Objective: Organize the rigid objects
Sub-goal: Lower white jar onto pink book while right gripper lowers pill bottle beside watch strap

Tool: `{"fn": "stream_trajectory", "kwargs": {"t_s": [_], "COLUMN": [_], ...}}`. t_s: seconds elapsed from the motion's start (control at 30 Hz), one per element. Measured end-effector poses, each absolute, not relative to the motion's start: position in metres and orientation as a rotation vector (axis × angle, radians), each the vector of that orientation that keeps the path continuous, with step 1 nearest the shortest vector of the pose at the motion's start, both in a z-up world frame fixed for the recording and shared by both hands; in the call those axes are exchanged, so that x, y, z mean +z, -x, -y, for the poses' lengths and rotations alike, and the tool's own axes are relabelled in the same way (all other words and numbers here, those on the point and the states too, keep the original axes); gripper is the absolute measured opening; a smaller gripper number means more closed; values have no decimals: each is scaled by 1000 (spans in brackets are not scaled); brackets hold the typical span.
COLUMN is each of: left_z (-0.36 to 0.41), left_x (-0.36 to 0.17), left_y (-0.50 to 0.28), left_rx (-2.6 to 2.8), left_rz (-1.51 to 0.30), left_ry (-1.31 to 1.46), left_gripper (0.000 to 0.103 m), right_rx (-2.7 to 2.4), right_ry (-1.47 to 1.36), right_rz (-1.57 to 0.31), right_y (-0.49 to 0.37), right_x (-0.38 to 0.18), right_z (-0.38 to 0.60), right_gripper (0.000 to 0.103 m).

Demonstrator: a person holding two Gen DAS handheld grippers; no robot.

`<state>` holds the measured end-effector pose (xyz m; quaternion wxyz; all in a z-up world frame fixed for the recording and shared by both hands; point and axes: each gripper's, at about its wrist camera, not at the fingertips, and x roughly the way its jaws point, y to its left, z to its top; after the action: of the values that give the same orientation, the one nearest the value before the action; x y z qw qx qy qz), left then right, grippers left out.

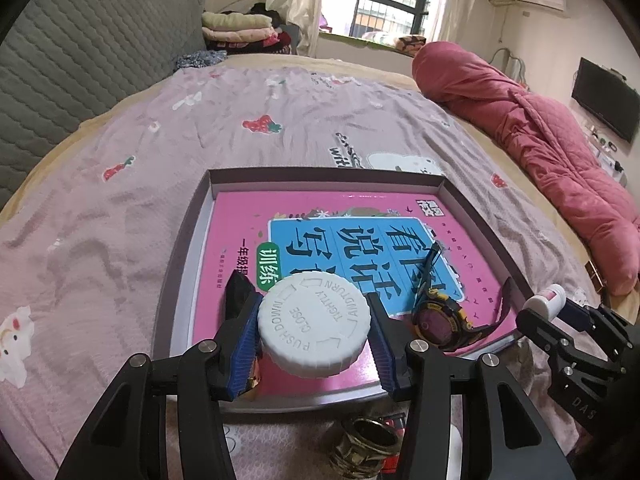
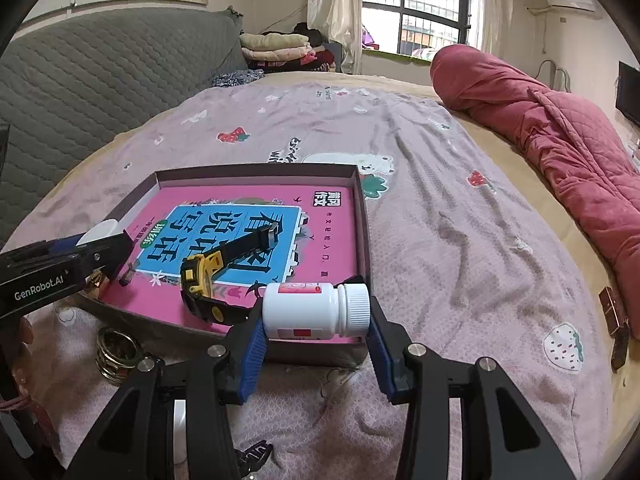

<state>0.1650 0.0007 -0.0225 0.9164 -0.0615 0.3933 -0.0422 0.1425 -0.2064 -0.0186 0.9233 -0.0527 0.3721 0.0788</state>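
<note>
A shallow purple tray (image 1: 320,176) lies on the bed with a pink book (image 1: 248,216) inside. A black and yellow watch (image 1: 440,320) lies on the book. My left gripper (image 1: 314,334) is shut on a large bottle with a white cap (image 1: 314,326), held upright over the tray's near edge. My right gripper (image 2: 316,312) is shut on a small white pill bottle (image 2: 316,310), held sideways at the tray's near right corner. The tray (image 2: 360,216), book (image 2: 332,232) and watch (image 2: 208,284) also show in the right wrist view.
A stack of metal rings (image 1: 364,448) (image 2: 116,354) lies on the bed just in front of the tray. A rolled pink quilt (image 2: 560,140) lies along the right. A small brown object (image 2: 614,320) sits beside it. A grey headboard (image 1: 80,52) stands at the left.
</note>
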Motion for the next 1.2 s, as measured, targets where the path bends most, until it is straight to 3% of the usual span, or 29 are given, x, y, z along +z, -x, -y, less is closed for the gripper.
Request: {"fn": "stream_trajectory", "kwargs": {"t_s": [1.2], "left_z": [6], "left_x": [-52], "left_y": [-176], "left_rx": [-115], "left_rz": [-854], "left_ry": [83], "left_gripper": [52], "right_rx": [197], "right_ry": [144], "right_rz": [-835], "right_y": [-165], "right_x": [-32], "right_z": [189], "right_gripper": [46]}}
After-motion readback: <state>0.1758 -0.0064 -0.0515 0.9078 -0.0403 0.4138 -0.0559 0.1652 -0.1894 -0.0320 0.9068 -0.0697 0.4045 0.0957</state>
